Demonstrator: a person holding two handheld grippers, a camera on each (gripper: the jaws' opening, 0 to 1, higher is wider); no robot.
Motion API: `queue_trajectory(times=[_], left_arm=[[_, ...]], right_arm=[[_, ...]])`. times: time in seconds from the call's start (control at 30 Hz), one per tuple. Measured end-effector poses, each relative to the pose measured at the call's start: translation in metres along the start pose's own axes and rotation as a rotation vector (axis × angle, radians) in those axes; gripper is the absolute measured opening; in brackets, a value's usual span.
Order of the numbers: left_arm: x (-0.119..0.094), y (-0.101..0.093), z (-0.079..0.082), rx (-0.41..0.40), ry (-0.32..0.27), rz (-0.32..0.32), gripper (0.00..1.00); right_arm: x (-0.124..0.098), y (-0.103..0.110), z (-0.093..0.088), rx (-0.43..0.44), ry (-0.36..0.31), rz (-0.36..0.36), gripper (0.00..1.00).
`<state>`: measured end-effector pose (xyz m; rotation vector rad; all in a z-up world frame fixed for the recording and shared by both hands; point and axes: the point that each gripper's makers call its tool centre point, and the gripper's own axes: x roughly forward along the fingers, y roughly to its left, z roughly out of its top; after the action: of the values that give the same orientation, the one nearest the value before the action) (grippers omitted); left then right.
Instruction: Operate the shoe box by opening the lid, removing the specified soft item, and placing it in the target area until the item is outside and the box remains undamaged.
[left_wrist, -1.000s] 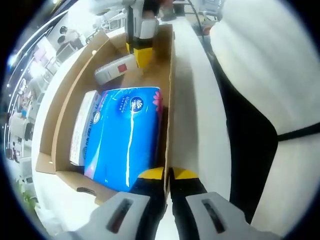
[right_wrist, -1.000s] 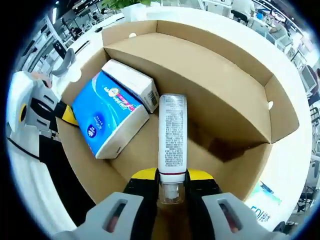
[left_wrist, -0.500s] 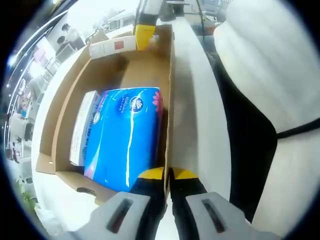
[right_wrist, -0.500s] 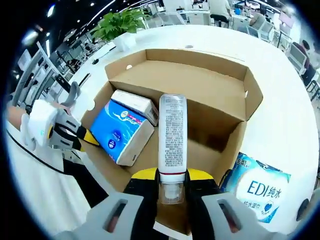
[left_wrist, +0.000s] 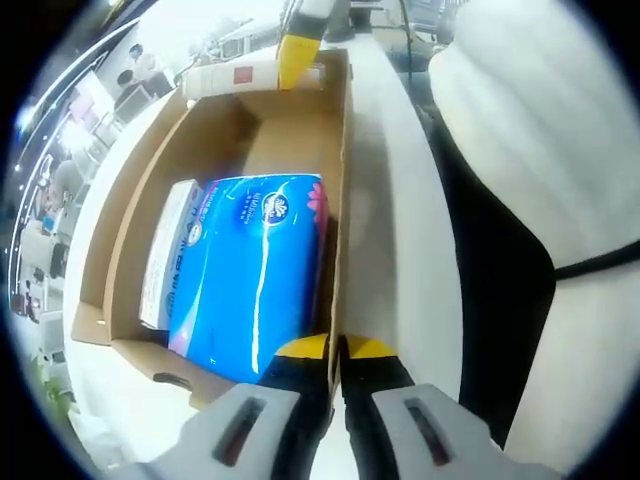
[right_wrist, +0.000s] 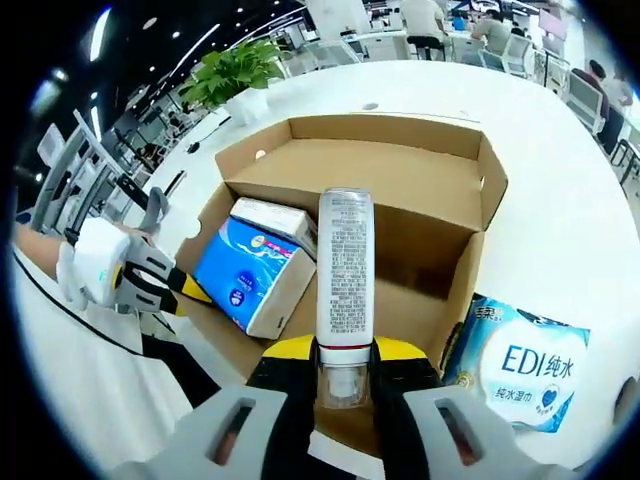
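Observation:
The open cardboard shoe box (right_wrist: 400, 190) lies on a white table. Inside it are a blue soft tissue pack (left_wrist: 250, 270) (right_wrist: 250, 278) and a small white carton (left_wrist: 163, 255) (right_wrist: 275, 214) beside it. My right gripper (right_wrist: 345, 355) is shut on the capped end of a white tube (right_wrist: 345, 265), held up above the box. In the left gripper view that tube (left_wrist: 228, 77) hangs over the box's far end under the right gripper (left_wrist: 300, 45). My left gripper (left_wrist: 335, 350) is shut on the near edge of the box's side wall (left_wrist: 338, 200).
A blue-and-white wet wipes pack (right_wrist: 525, 365) lies on the table just outside the box. A potted plant (right_wrist: 240, 72) stands at the table's far side. A person's white sleeve (left_wrist: 540, 150) runs along the right of the box. The box lid (right_wrist: 385, 175) stands folded back.
My right gripper has lifted the white tube from the box floor to above the box. The left gripper has stayed clamped on the wall.

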<state>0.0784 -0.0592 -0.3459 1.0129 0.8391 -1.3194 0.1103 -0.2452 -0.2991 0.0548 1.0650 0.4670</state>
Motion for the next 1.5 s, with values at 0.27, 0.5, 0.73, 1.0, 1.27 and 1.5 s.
queue_trajectory(times=[0.27,0.5,0.73,1.0,1.27,1.5], left_arm=[[0.0,0.0,0.0,0.0,-0.001,0.001,0.03],[0.0,0.0,0.0,0.001,-0.002,0.0,0.03],[0.0,0.0,0.0,0.001,-0.003,-0.001,0.03],[0.001,-0.001,0.001,0.013,-0.007,-0.008,0.03],[0.0,-0.001,0.001,0.013,-0.011,-0.007,0.03],[0.0,-0.001,0.001,0.008,-0.011,-0.009,0.03]], right_arm=[[-0.008,-0.007,0.006,-0.009,-0.051,-0.052,0.18],[-0.031,-0.021,0.029,-0.073,-0.181,-0.141,0.18],[-0.034,-0.018,0.027,-0.081,-0.209,-0.113,0.18],[-0.039,-0.013,0.031,-0.051,-0.255,-0.072,0.18],[-0.057,-0.029,0.04,-0.012,-0.294,-0.085,0.18],[-0.067,-0.035,0.046,0.014,-0.304,-0.104,0.18]])
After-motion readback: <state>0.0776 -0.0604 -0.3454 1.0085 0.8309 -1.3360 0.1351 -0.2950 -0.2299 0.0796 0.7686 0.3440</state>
